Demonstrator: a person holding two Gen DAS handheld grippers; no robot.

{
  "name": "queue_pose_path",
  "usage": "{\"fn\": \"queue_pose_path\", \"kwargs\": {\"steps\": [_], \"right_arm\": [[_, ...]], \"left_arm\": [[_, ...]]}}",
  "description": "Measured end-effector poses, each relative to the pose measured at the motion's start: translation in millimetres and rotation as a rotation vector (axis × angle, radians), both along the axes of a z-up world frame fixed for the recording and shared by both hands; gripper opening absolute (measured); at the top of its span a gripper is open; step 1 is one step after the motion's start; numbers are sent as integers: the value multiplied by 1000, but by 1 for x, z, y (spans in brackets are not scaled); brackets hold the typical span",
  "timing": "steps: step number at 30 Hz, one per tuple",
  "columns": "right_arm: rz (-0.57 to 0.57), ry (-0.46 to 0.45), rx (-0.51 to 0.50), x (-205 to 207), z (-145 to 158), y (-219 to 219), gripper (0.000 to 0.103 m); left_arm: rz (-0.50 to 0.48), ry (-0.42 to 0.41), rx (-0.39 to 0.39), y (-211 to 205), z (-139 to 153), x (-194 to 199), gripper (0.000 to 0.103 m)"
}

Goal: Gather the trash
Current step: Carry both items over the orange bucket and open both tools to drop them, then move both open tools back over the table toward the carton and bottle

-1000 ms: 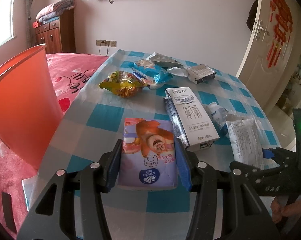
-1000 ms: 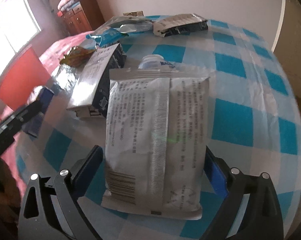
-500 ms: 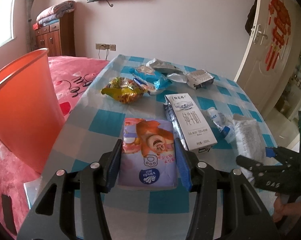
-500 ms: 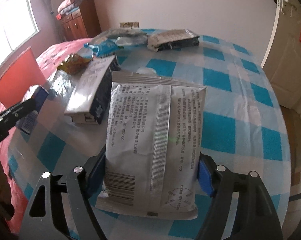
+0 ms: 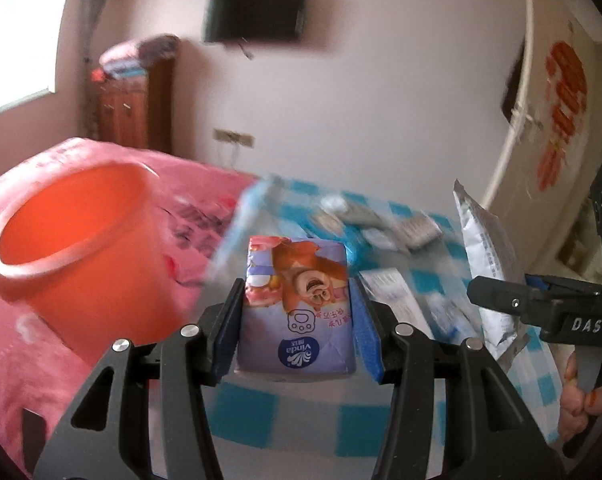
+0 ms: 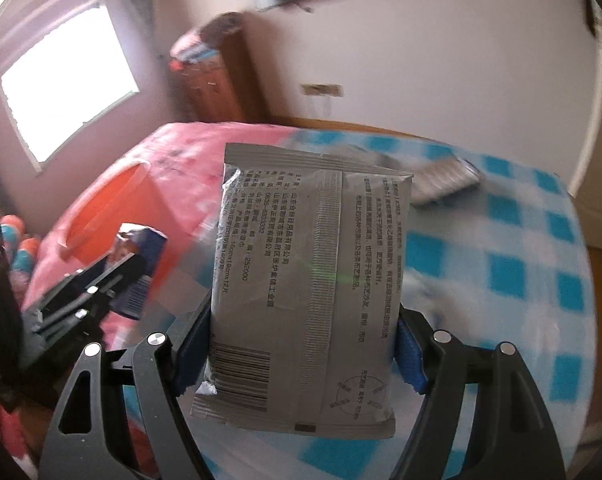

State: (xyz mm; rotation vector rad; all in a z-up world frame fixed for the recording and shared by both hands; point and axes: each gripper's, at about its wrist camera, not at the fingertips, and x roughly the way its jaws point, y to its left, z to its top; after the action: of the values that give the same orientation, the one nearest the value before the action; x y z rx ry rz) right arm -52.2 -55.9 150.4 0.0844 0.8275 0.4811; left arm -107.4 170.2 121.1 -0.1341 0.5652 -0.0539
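The left gripper (image 5: 297, 320) is clamped on a purple tissue pack (image 5: 297, 304), and the right gripper (image 6: 301, 344) grips a flat grey sachet (image 6: 309, 300) across its width; its jaws have just been closing, and the blue pads now press the sachet's two side edges. Both packs are clear of the checked bench (image 6: 501, 240), carried above its near edge.

The likeliest slip is the sachet: it is thin and floppy, held only near its lower part, so a quick swing could fold it or let it slide out between the pads. The two grippers also travel close together (the right one shows just beside the left in the left wrist view), so they could knock each other on the way to one opening.

The orange bin (image 5: 73, 240) stands on the pink bed beside the bench's left edge. What shows of its inside looks empty, though its bottom is hidden.
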Motion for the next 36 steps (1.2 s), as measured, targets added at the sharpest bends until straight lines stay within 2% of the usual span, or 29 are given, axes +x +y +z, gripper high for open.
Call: {"fn": "queue_pose_path", "kwargs": {"steps": [8, 13, 17, 18, 20, 21, 26, 36], "right_arm": [[246, -76, 42, 37, 55, 119, 76], [370, -103, 53, 58, 70, 197, 76], [421, -76, 66, 71, 63, 245, 76], [429, -66, 70, 74, 59, 252, 77], [437, -45, 85, 85, 50, 268, 80], [431, -39, 92, 88, 48, 272, 86], [393, -38, 180, 93, 41, 259, 93], [207, -152, 215, 67, 27, 172, 94]], "left_arm": [[228, -67, 54, 87, 41, 7, 52], [330, -33, 33, 137, 37, 26, 52], [382, 3, 8, 164, 26, 41, 53], [403, 15, 7, 170, 22, 43, 55], [445, 15, 16, 178, 17, 44, 74], [472, 18, 22, 182, 15, 44, 78], [500, 15, 9, 191, 8, 38, 91], [452, -74, -32, 171, 6, 3, 91]]}}
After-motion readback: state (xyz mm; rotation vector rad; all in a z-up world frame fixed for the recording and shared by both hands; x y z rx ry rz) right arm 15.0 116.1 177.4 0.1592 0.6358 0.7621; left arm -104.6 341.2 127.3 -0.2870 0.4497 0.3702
